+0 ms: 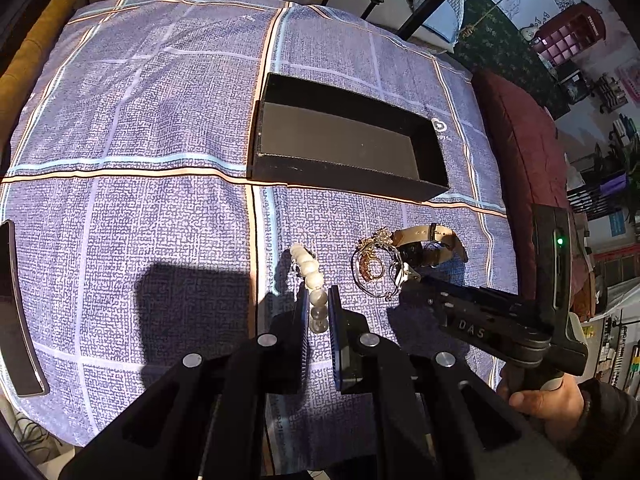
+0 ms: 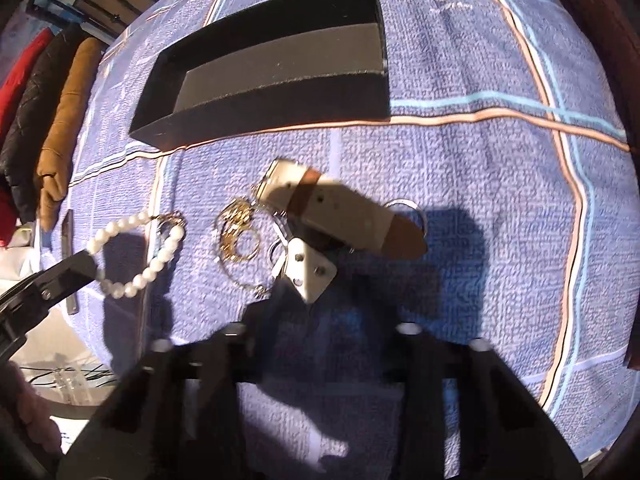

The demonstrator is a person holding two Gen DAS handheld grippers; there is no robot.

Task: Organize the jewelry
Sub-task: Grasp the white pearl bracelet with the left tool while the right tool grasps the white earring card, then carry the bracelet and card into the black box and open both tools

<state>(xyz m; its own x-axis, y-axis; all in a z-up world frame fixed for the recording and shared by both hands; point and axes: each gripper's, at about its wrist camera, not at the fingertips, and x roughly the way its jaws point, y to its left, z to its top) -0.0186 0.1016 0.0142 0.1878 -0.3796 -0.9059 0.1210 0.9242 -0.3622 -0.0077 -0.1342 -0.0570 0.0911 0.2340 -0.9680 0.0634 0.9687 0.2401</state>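
My left gripper [image 1: 318, 294] is shut on a white pearl bracelet [image 1: 308, 268], which hangs from its fingers just above the blue plaid bedspread [image 1: 160, 120]. In the right wrist view the bracelet [image 2: 158, 266] loops out from the left gripper's tip [image 2: 86, 264]. To its right lie tangled gold jewelry [image 1: 370, 264] [image 2: 236, 236] and a beige-strapped watch [image 1: 432, 236] [image 2: 340, 212]. My right gripper [image 1: 408, 276] [image 2: 316, 276] points down at the watch's dark body. Its jaws stand narrow, in shadow and blurred. An open black box [image 1: 256, 168] [image 2: 280, 108] lies beyond, with nothing in it.
A silver ring [image 2: 404, 204] peeks out behind the watch strap. A maroon cushion [image 1: 516, 140] borders the bedspread on the right, and an iron bed frame [image 1: 376, 0] stands behind. A person's hand [image 1: 548, 400] holds the right gripper. Jackets [image 2: 60, 120] hang at the left.
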